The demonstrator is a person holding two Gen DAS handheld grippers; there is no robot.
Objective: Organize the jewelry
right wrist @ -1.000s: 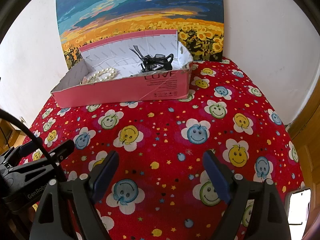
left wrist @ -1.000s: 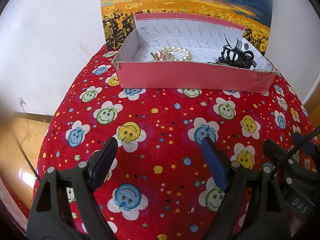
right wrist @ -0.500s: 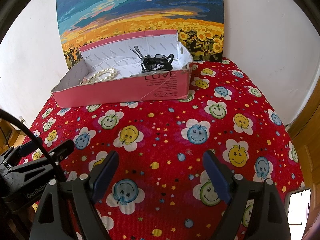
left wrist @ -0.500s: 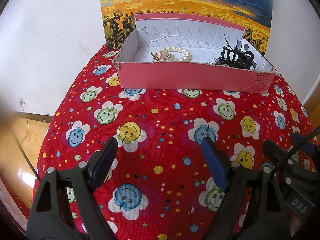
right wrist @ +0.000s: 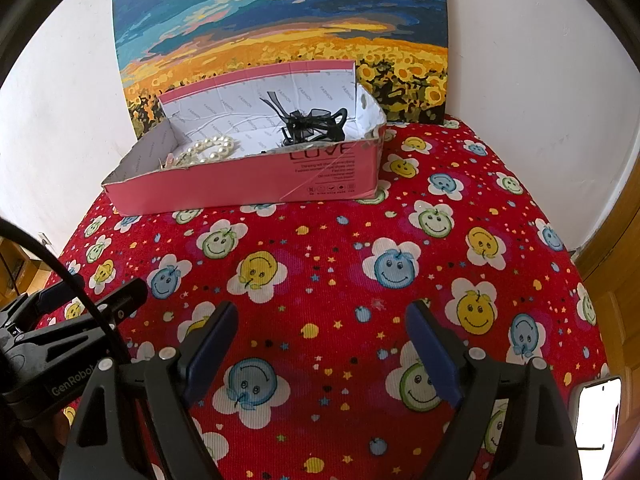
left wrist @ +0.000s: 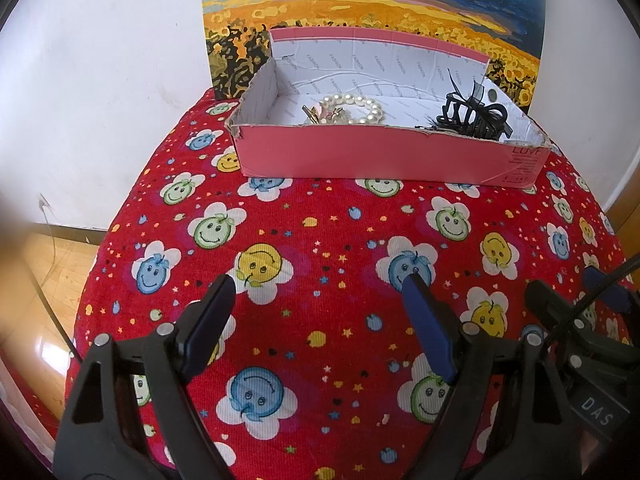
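- At twelve o'clock from both grippers, the pink box is sitting on the red smiley cloth, well apart from them — pearl bracelet at its eleven o'clock end, black hair clip at one o'clock.
- Left gripper and right gripper are hovering spread wide, grasping nothing.
- Risk: a reaching finger may be catching the torn near wall — the light box sliding or tipping.
- Risk: ribbon and beads may be snagging together when lifted.
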